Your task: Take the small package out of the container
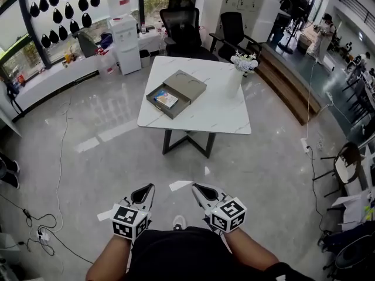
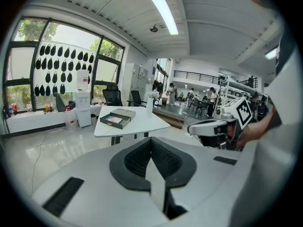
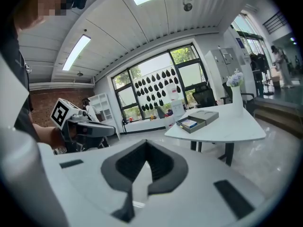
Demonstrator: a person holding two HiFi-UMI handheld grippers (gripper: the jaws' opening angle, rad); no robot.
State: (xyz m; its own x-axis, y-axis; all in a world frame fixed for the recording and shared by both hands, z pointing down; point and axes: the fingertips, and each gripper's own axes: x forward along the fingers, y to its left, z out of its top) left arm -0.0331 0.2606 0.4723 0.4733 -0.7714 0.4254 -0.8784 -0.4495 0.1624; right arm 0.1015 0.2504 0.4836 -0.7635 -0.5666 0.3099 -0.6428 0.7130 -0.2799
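Note:
A grey box container (image 1: 176,92) lies on the white table (image 1: 225,119), its tray slid out toward the left. The small package (image 1: 166,99), white with blue and orange print, rests in that tray. Both grippers hover low over the floor, well short of the table. My left gripper (image 1: 147,187) is shut with nothing in it, and my right gripper (image 1: 198,187) beside it is also shut and empty. In the left gripper view the container (image 2: 117,117) is far beyond the closed gripper (image 2: 151,143). The right gripper view shows the container (image 3: 199,118) and package (image 3: 189,123) past the gripper (image 3: 147,148).
A white vase of flowers (image 1: 237,75) stands on the table's right side. Black office chairs (image 1: 183,28) sit behind the table, with a water dispenser (image 1: 126,43) to their left. Cables and a power strip (image 1: 41,233) trail on the floor at left. Steps (image 1: 287,86) rise at right.

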